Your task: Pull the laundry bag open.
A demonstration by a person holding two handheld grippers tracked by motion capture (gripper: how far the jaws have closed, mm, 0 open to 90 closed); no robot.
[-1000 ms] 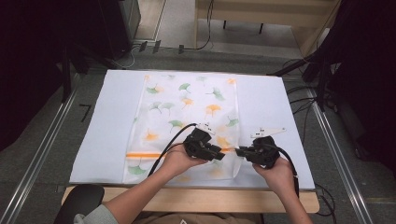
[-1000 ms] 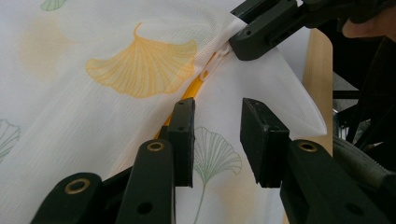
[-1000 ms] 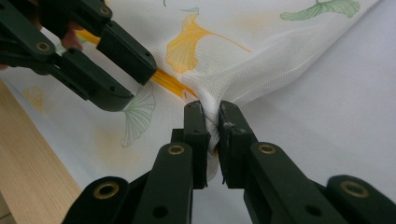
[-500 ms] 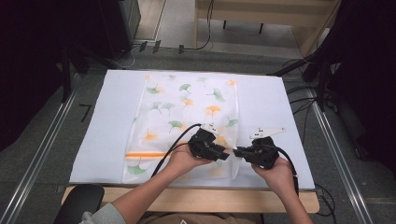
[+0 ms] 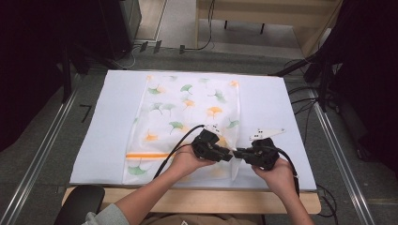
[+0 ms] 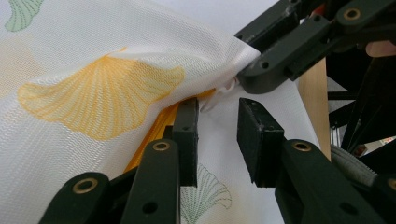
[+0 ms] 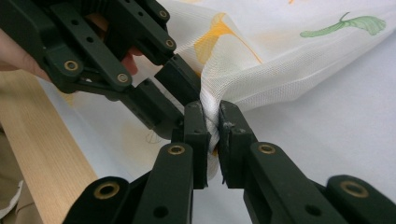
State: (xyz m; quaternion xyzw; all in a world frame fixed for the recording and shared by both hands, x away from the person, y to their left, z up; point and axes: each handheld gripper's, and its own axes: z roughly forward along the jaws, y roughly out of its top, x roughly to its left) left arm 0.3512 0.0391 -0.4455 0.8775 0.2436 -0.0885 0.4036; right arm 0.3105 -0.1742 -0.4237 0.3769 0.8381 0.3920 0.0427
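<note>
On the white table cover (image 5: 103,126) lies our mesh bag (image 5: 187,108) w/ ginkgo-leaf print, orange zipper (image 5: 145,155) along its near edge. Our left gripper (image 5: 228,156) sits at the bag's near right corner; jaws part-open, just been closing, zipper pull (image 6: 219,95) just ahead of them, pads not pressing. Right gripper (image 5: 237,152), tip to tip w/ it, is clamped narrow on bunched mesh, corner lifted.

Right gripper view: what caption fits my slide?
Right tool pinches the white leaf-printed mesh bag beside the left tool.
</note>
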